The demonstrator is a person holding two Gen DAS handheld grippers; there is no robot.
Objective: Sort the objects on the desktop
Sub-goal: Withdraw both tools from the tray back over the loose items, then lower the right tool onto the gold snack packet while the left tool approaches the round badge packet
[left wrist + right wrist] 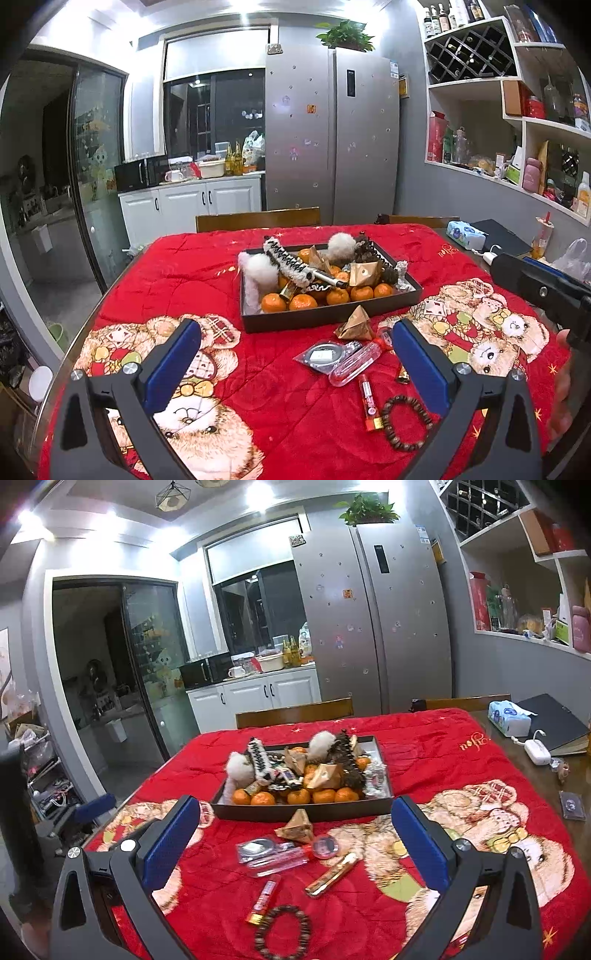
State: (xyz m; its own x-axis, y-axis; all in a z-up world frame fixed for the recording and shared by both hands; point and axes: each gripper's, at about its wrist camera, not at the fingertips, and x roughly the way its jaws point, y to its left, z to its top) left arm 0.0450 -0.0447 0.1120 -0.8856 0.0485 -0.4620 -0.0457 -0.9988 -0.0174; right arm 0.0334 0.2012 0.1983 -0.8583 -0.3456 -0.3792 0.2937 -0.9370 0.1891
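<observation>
Tangerines [304, 301] line the near side of a dark tray [332, 314] that sits mid-counter on the red blanket [207, 266], heaped with white pompoms, gold packets and pine cones. In the left wrist view, the left tool [295, 354] hangs above the near edge with its blue pads wide apart, holding nothing. Between the pads lie a gold packet [355, 325] just beside the tray's near wall, a clear bottle [356, 363], a plastic pouch [322, 355], a red tube [369, 402] and a bead bracelet [405, 422] nearest the edge. The right tool [535, 284] shows at the right edge of this view; whether it is apart cannot be told here.

From the right wrist, the right tool [295, 838] also has its pads spread wide and empty over the counter's near edge. Same clutter lies ahead: gold packet [297, 826], pouch [258, 849], bottle [279, 860], a gold bar [331, 875], red tube [264, 899], bracelet [282, 932]. Tray [303, 810] stands beyond them.
</observation>
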